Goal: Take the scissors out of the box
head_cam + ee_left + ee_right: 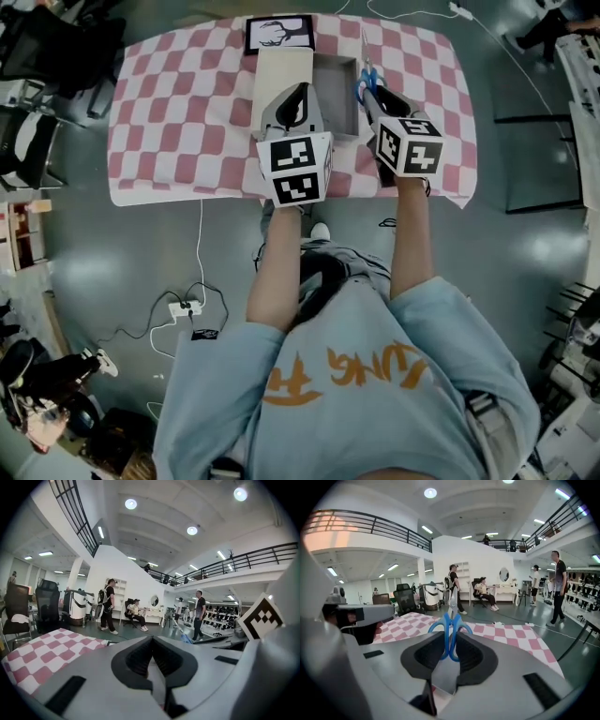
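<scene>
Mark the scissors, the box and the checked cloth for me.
scissors [451, 623]: right gripper view, where the blue handles meet.
box [284, 70]: head view, open lid flap.
checked cloth [169, 112]: head view, bare left part.

The tablecloth [159, 112] across the upper frame is checked pink and white. At upper centre the box [281, 66] is pale beige and the scissors [367, 77] have bright blue handles. The left gripper [298, 99] and right gripper [367, 96] are grey, with black-and-white square markers. At the bottom of the frame, the sweatshirt [375, 394] is light blue with orange lettering.
</scene>
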Demonstrator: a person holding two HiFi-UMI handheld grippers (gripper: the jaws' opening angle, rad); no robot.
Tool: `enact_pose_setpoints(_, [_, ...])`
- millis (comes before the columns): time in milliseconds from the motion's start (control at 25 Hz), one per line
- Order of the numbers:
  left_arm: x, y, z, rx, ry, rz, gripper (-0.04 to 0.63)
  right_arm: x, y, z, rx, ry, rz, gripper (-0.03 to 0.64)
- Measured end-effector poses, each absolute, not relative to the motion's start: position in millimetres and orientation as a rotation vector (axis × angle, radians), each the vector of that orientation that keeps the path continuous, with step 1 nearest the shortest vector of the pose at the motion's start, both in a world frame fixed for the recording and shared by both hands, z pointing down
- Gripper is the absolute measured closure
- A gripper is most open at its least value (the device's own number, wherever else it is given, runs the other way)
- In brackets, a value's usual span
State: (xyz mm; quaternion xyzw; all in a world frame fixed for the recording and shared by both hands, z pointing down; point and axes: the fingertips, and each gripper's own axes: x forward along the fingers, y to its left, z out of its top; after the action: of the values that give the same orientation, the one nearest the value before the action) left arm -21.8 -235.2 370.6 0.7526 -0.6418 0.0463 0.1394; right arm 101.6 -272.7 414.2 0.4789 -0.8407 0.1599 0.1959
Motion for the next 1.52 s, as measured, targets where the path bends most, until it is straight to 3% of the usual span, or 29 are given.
enact_pose_setpoints(880, [-2,-232,267,2.261,-2.090,0.006,0.578,157,-266,257,1.501,-2.751,0.129,0.538])
enact_pose_setpoints(1520, [-7,-234,255,2.295,-2.125,0.024,0.578,150,-272,251,1.494,-2.764,0.085,0.538])
